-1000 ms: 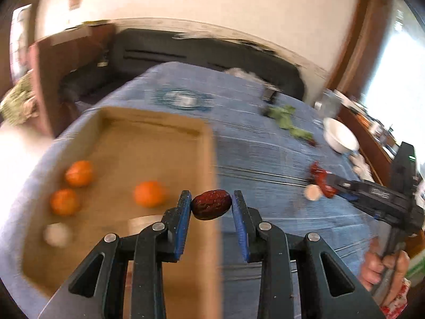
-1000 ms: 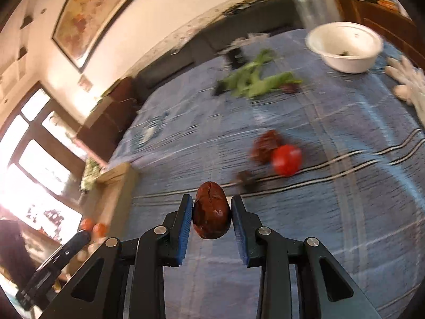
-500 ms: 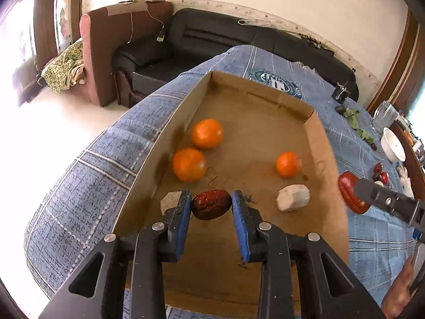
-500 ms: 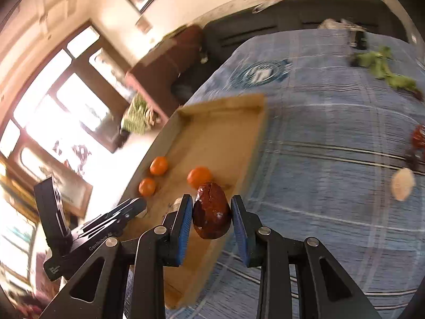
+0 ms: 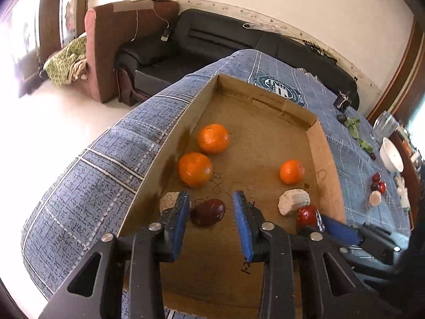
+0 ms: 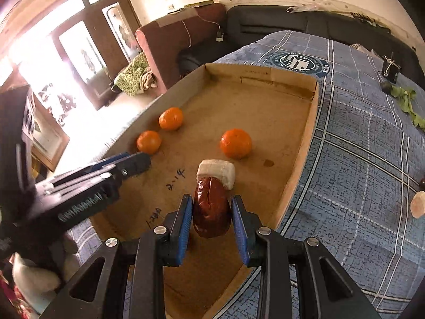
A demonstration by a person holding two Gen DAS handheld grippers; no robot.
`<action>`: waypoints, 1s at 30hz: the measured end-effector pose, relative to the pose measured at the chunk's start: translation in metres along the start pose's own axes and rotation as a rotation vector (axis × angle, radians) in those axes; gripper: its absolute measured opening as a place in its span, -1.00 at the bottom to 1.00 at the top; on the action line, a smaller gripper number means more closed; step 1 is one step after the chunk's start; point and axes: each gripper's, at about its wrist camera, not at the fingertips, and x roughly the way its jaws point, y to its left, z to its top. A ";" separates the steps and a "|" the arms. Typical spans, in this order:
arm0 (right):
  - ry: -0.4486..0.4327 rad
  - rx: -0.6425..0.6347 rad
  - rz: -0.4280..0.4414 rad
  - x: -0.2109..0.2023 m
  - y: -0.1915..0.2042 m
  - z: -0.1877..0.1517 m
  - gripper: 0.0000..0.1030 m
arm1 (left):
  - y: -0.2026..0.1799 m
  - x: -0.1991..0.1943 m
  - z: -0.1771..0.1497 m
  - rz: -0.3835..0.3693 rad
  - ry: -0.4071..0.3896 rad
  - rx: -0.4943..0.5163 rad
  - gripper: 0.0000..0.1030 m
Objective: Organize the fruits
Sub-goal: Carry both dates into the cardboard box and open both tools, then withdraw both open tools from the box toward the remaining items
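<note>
A shallow cardboard tray [image 5: 326, 164] lies on a blue plaid cloth. It holds three oranges [image 5: 213, 138] and two pale chunks [image 5: 293, 200]. My left gripper [image 5: 212, 212] is open over the tray's near end; a dark red date [image 5: 208, 212] lies on the tray floor between its fingers, free of the pads. My right gripper [image 6: 211, 212] is shut on a second dark red date [image 6: 211, 212] and holds it above the tray [image 6: 302, 159], just short of a pale chunk [image 6: 217, 174]. The left gripper's body [image 6: 87, 183] shows at the left of the right wrist view.
More small red fruits [image 5: 378, 183], a pale piece [image 5: 375, 198], green leaves [image 5: 353, 126], a white bowl [image 5: 391, 155] and a glass jar [image 5: 385, 127] lie on the cloth right of the tray. A black sofa [image 5: 239, 45] and brown armchair [image 5: 119, 45] stand beyond the table.
My left gripper has opened and its date has dropped onto the tray floor. My right gripper has carried its date from over the cloth to over the tray.
</note>
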 end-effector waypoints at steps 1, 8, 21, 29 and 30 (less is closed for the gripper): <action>-0.001 -0.002 -0.002 0.001 0.000 -0.001 -0.34 | 0.001 -0.002 0.001 -0.001 -0.003 -0.006 -0.24; -0.011 -0.012 0.003 -0.006 0.001 -0.004 -0.32 | 0.005 -0.019 0.008 -0.031 -0.035 -0.056 -0.03; -0.108 0.149 -0.014 -0.063 -0.034 -0.025 0.18 | -0.020 -0.045 0.005 -0.021 -0.093 0.012 0.17; -0.133 0.293 -0.111 -0.100 -0.086 -0.057 0.28 | -0.068 -0.050 -0.008 -0.032 -0.099 0.144 0.20; -0.139 0.317 -0.122 -0.105 -0.093 -0.063 0.27 | -0.073 -0.050 -0.009 -0.037 -0.096 0.156 0.20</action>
